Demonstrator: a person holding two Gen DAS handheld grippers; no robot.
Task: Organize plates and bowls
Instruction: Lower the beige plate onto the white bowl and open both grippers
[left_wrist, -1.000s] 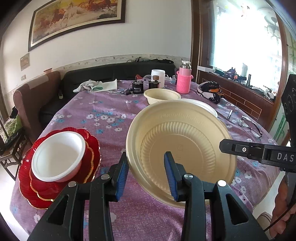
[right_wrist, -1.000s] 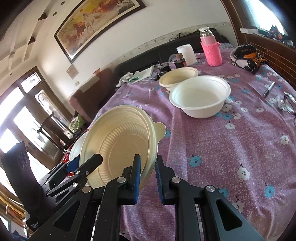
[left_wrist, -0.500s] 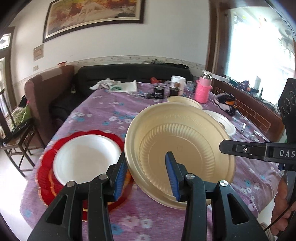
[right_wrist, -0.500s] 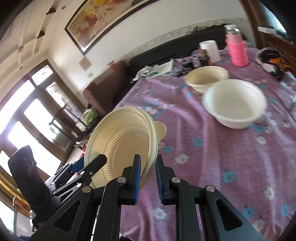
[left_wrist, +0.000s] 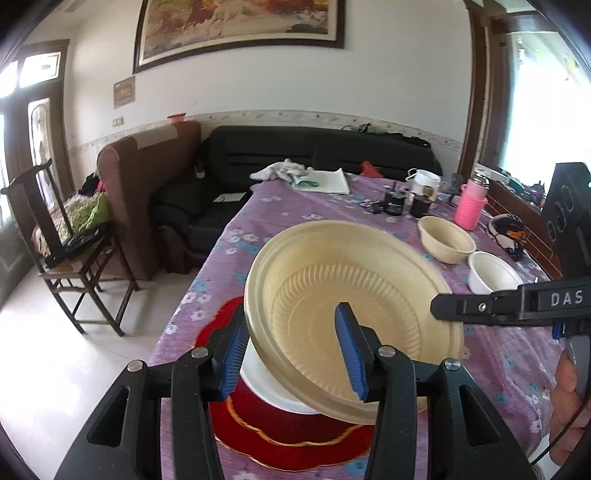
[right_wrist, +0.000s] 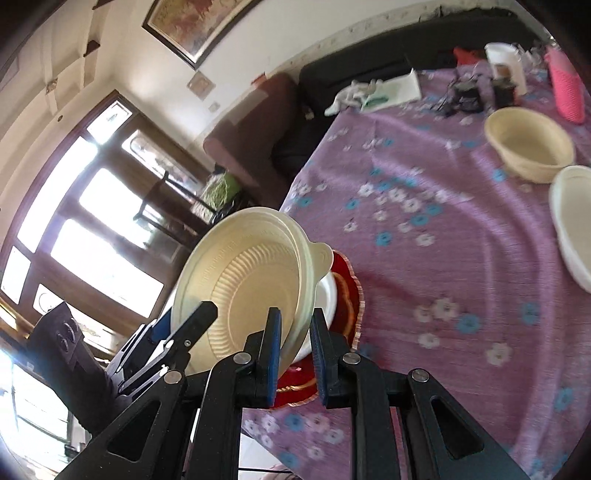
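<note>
You are carrying the cream plate (left_wrist: 354, 321) tilted, above the white dish (left_wrist: 266, 387) that sits on the red plate (left_wrist: 295, 439) at the near corner of the table (left_wrist: 288, 218). Treat the red plate as your reference for the placement.

**Grip state.** The right gripper (right_wrist: 295, 354) is pinched on the cream plate's rim, its blue pads nearly together with the rim between them. The left gripper (left_wrist: 291, 354) has just been opening: its jaws are spread, one pad behind the rim and one over the ribbed inner face, and neither appears to press on the plate. The right gripper alone therefore bears the load.

**Recommended procedure.**
1. Keep the right gripper's pinch unchanged until the plate is supported from below.
2. Level the cream plate; at present its side nearest the left gripper hangs lower, close over the white dish.
3. Centre it over the red plate before descending. If you intend to nest it, check that the white dish accepts it; the fit cannot be judged from here.
4. Draw the left gripper clear of the rim so its inner pad does not catch the ribbing.
5. Lower slowly, then release.

**Hazards.** A thin rim held at one point may flex or swing. The cream bowl (left_wrist: 447, 240) and the white bowl (left_wrist: 491, 277) stand well beyond the red plate, out of your path.
</note>
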